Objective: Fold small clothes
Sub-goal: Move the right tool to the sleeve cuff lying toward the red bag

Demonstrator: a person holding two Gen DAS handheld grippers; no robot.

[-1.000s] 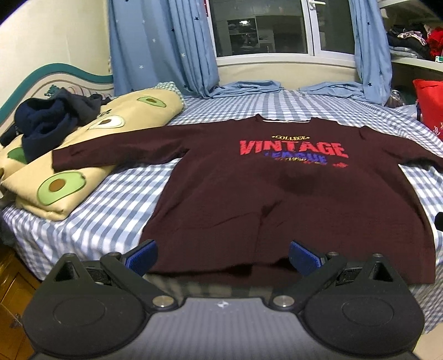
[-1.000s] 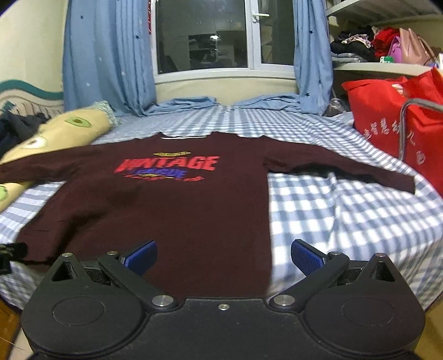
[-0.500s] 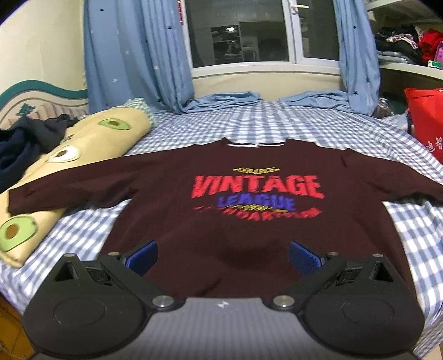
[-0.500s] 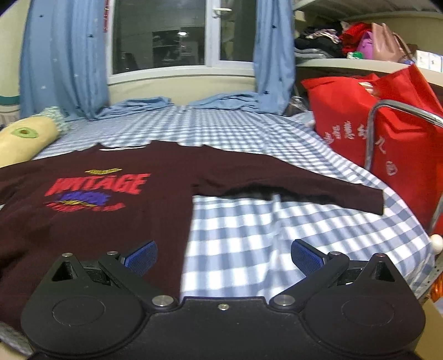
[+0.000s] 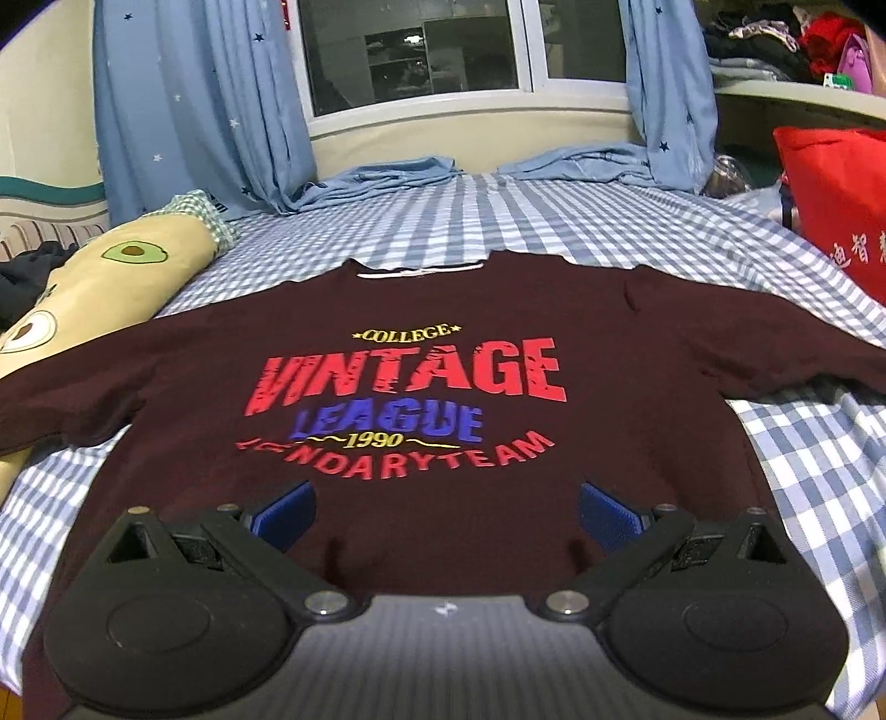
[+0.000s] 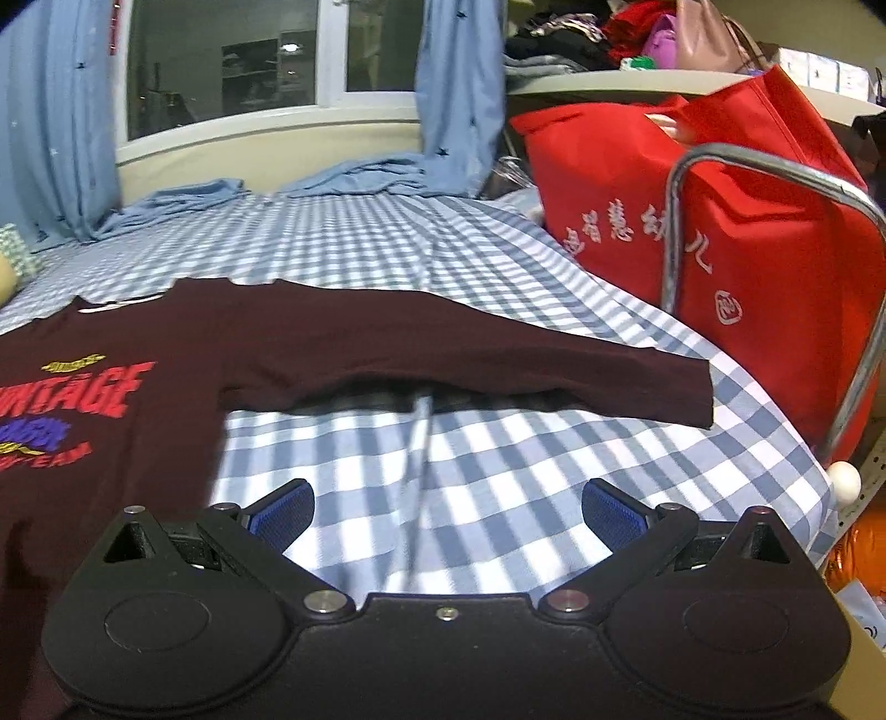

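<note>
Left claw: my left gripper [image 5: 446, 512] is spread wide, blue pads [image 5: 282, 510] well apart, nothing between them
Left claw position: over the lower front of the shirt [image 5: 443, 421], below the printed lettering; whether it touches the cloth, I can't tell
Right claw: my right gripper [image 6: 446, 512] is wide too, pads [image 6: 612, 512] far apart and holding nothing
Right claw position: over bare checked sheet [image 6: 498, 471], just beside the shirt's body edge and short of the sleeve
Shirt: dark maroon, long sleeves, lying flat and face up on the bed [image 5: 554, 221], collar toward the window [image 5: 421, 50], print reading VINTAGE LEAGUE 1990
Right sleeve: the sleeve [image 6: 498, 360] is stretched out sideways across the sheet, cuff near the bed's edge by the red bag [image 6: 720, 221]
Left sleeve: the other sleeve [image 5: 66, 399] runs out toward the avocado pillow [image 5: 111, 277] and overlaps its near end
Backdrop: blue star curtains [image 5: 194, 111] either side of the window, their ends pooled on the bed
Extras: metal rail [image 6: 775, 183] in front of the bag
</note>
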